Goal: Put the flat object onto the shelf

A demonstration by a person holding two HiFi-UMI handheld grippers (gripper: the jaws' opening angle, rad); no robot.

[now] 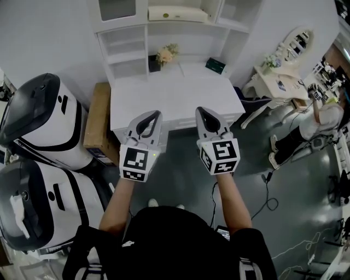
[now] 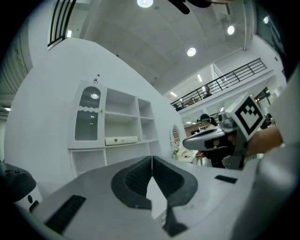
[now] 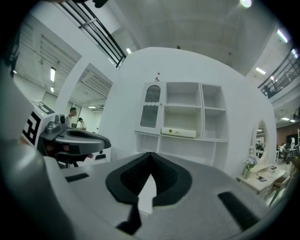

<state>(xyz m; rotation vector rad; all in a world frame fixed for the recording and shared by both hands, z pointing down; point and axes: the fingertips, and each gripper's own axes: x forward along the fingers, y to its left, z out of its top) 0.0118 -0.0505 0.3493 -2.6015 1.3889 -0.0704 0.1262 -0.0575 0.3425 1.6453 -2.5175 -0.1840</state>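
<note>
The flat white box (image 3: 178, 132) lies on the cabinet's shelf (image 3: 213, 138), so the placing looks done to me. My left gripper (image 1: 153, 116) and right gripper (image 1: 203, 111) are both closed and empty at the desk (image 1: 175, 104); next I'd simply back away.

The shelf unit (image 1: 127, 56) (its top) runs past the head view's edge.

White desk (image 1: 175, 101) bore flowers (image 1: 165, 54) and dark box (image 1: 215, 65) at rear; shelf (image 1: 146, 41) above carried flat white object (image 1: 178, 14); cardboard box (image 1: 100, 120) stood on floor (image 1: 180, 169) beside desk.
</note>
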